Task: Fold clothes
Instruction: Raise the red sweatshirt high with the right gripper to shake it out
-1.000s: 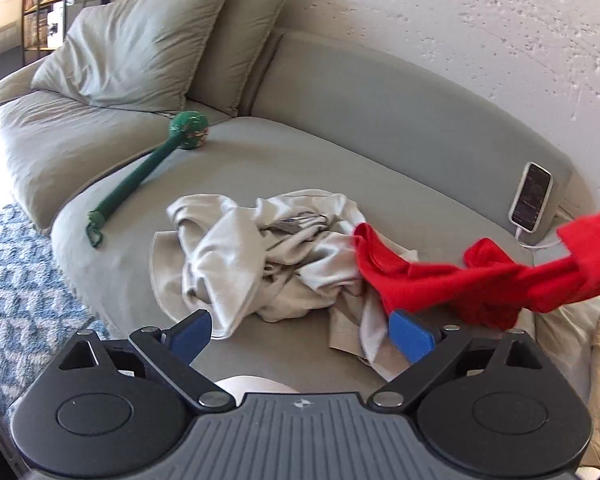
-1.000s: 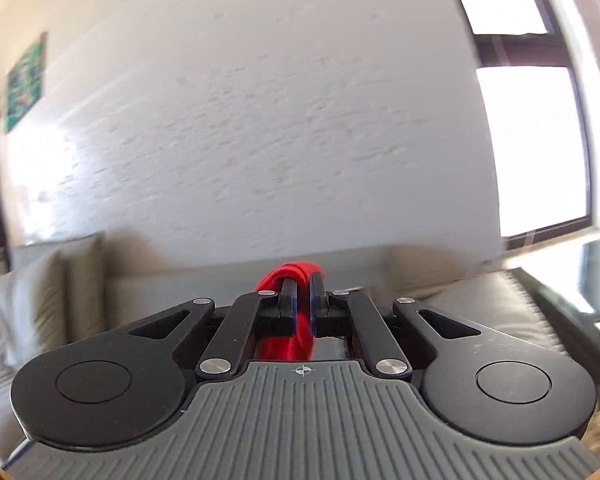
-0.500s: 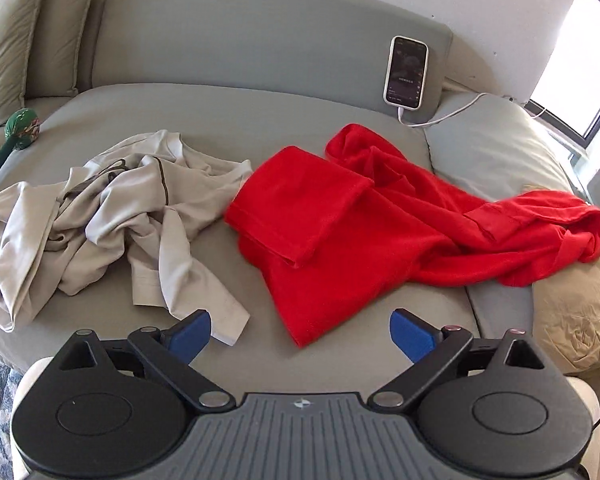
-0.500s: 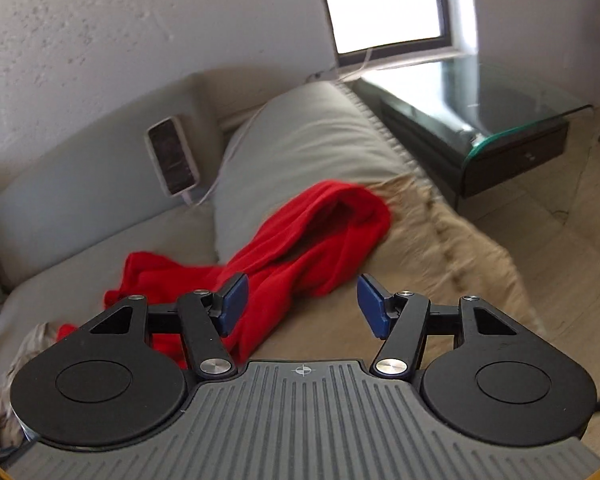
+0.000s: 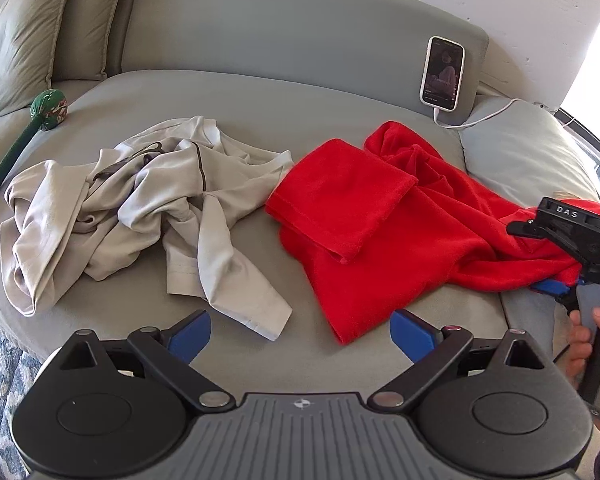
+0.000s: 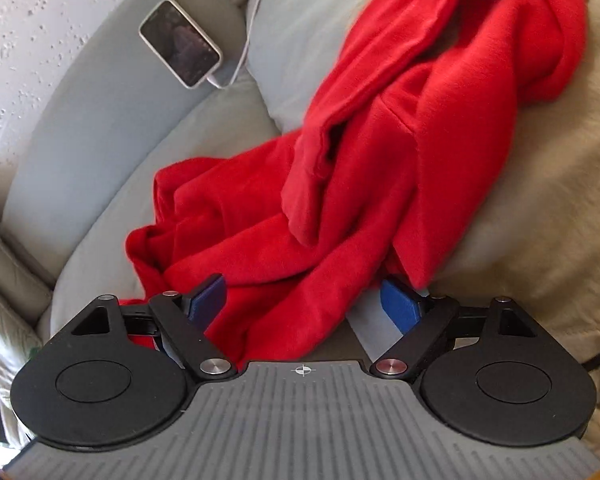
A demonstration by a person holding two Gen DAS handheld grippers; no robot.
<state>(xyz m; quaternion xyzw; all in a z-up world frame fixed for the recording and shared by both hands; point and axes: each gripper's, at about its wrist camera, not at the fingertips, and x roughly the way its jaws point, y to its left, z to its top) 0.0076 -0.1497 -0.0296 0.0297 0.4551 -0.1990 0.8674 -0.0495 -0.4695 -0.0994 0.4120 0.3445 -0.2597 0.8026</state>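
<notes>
1. Right claw (image 6: pixel 304 304): jaws have just been opening and stand wide apart; red garment (image 6: pixel 340 184) lies between the blue pads, unclamped.
2. Left claw (image 5: pixel 300 330): jaws apart, nothing between them, hovering over the sofa (image 5: pixel 284 92).
3. Two garments on the sofa seat: one red, spread right and draped onto a grey cushion (image 5: pixel 520 140); one beige shirt (image 5: pixel 140 204), crumpled at left, just beside the red one.
4. One phone (image 5: pixel 442 74) leans on the backrest, one white cable (image 5: pixel 484 118) plugged in.
5. One green stick toy (image 5: pixel 24 136) at far left.
6. One hand (image 5: pixel 592 336) grips the right claw's handle.
</notes>
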